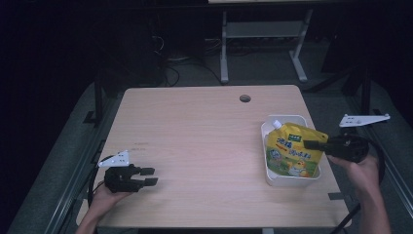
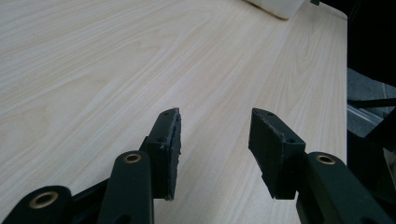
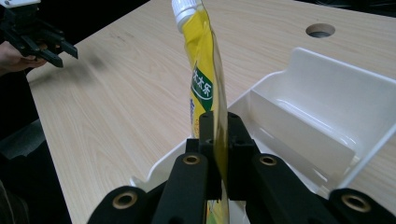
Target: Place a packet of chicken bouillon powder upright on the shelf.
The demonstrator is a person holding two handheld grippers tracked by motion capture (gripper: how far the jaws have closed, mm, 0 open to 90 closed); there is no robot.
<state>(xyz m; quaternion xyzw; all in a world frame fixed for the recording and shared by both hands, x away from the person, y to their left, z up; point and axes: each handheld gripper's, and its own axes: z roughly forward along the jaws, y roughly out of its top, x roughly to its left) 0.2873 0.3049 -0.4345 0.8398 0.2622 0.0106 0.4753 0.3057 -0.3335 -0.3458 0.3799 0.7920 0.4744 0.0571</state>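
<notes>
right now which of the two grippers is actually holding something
The right gripper: its jaws are clamped on the yellow pouch above the white bin. The left gripper is open above bare table.

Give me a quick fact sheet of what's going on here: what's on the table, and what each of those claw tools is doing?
table: light wood, with a round hole near the far edge
bin: white, at the table's right side
pouch: yellow, white cap, held on edge over the bin
right gripper: shut on the pouch's edge
left gripper: open, holding nothing, low over bare wood at the near left
hands: one behind each gripper
</notes>
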